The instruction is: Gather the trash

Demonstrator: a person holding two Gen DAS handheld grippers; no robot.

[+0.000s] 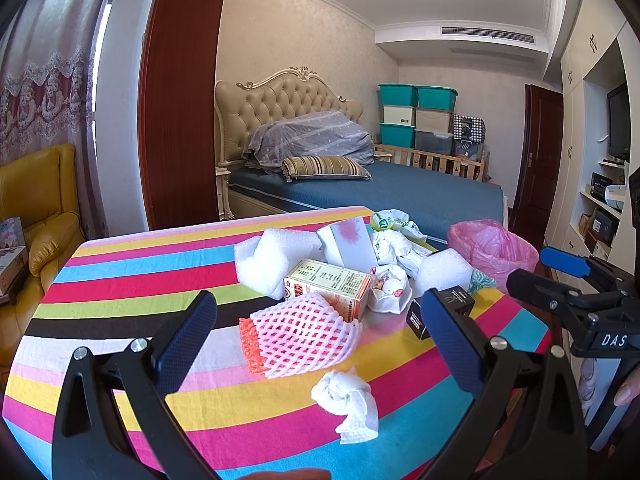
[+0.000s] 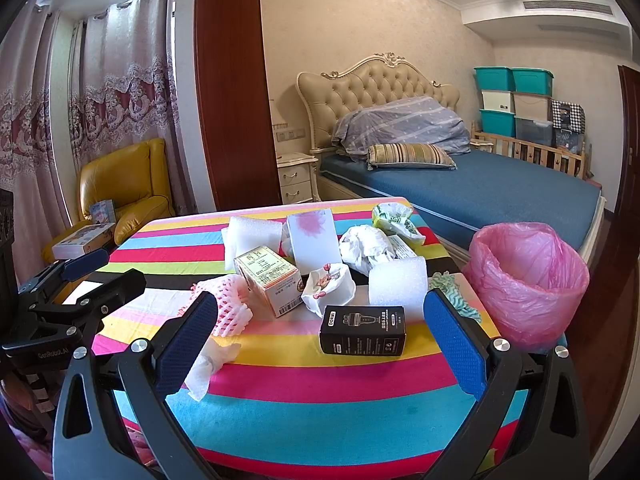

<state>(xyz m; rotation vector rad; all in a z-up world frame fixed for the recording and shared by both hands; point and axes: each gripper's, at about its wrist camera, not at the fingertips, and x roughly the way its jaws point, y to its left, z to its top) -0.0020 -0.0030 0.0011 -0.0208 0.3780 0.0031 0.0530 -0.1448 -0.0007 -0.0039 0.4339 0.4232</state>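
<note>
Both the left gripper [image 1: 320,344] and right gripper [image 2: 320,344] hang wide open and empty over the trash pile [image 2: 320,272], bin [image 2: 528,280] at 2 o'clock, so honestly a sloppy grab at the springy foam net [image 1: 304,332] could just knock neighbours off the table [image 2: 320,412].

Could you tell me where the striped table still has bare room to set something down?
The striped cloth is bare along the near edge, in front of the black box and the crumpled tissue, and on the left side beside the white foam. The far right, toward the pink-lined bin, is crowded with trash.
</note>
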